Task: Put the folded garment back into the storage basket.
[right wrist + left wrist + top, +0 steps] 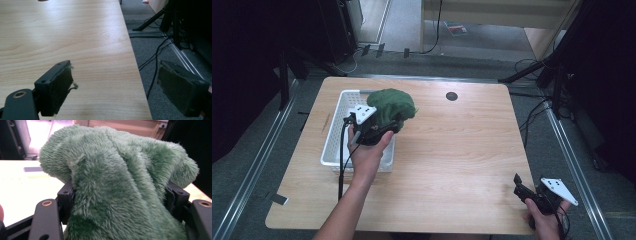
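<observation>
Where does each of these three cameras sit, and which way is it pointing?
High view: above the person's side, looking forward and down on the table; both forearms, left tool, right tool, basket.
Left tool view: rides the left tool, looking along its jaws clamped on the green cloth.
Right tool view: rides the right tool, looking over the table's right edge; jaws open, empty.
Shared: the cloth and the table.

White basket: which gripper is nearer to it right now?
Left. The left gripper hangs over the white basket, shut on the green plush cloth. The right gripper sits open at the table's near right corner.
</observation>
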Available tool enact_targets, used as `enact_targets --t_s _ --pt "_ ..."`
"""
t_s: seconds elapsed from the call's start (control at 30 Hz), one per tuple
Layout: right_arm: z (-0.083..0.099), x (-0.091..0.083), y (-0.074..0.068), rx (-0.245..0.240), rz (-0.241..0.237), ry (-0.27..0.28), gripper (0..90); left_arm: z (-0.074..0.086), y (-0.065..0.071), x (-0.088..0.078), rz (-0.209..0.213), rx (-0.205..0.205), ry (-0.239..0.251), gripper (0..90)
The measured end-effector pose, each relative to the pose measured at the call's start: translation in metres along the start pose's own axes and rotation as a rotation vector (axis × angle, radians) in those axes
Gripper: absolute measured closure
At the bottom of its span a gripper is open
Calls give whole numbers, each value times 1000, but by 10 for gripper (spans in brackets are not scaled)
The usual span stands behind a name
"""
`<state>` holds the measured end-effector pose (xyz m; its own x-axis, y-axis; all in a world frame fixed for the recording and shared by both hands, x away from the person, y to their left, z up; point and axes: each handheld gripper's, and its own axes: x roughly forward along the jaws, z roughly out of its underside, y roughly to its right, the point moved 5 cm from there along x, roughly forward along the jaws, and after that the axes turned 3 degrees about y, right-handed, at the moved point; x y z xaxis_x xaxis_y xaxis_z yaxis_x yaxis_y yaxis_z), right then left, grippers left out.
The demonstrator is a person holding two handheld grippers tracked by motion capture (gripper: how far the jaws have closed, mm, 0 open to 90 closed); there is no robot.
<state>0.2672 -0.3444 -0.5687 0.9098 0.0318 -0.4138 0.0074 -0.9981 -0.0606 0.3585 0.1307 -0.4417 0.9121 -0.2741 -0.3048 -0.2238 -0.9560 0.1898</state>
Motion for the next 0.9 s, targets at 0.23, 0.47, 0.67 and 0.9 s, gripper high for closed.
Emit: enact_targets --t_s 0.23,0.47,0.67,0.9 --pt "0 0 0 0 1 -1 134 5 -34 -1 -48 -24 0 312" --pt "0 0 0 0 2 -1 134 16 -68 6 -76 -38 -32 313" --pt "0 0 0 2 2 -1 134 22 -83 15 -89 -30 -53 313" --pt "0 0 0 3 2 0 134 31 -97 29 -79 -84 -93 314"
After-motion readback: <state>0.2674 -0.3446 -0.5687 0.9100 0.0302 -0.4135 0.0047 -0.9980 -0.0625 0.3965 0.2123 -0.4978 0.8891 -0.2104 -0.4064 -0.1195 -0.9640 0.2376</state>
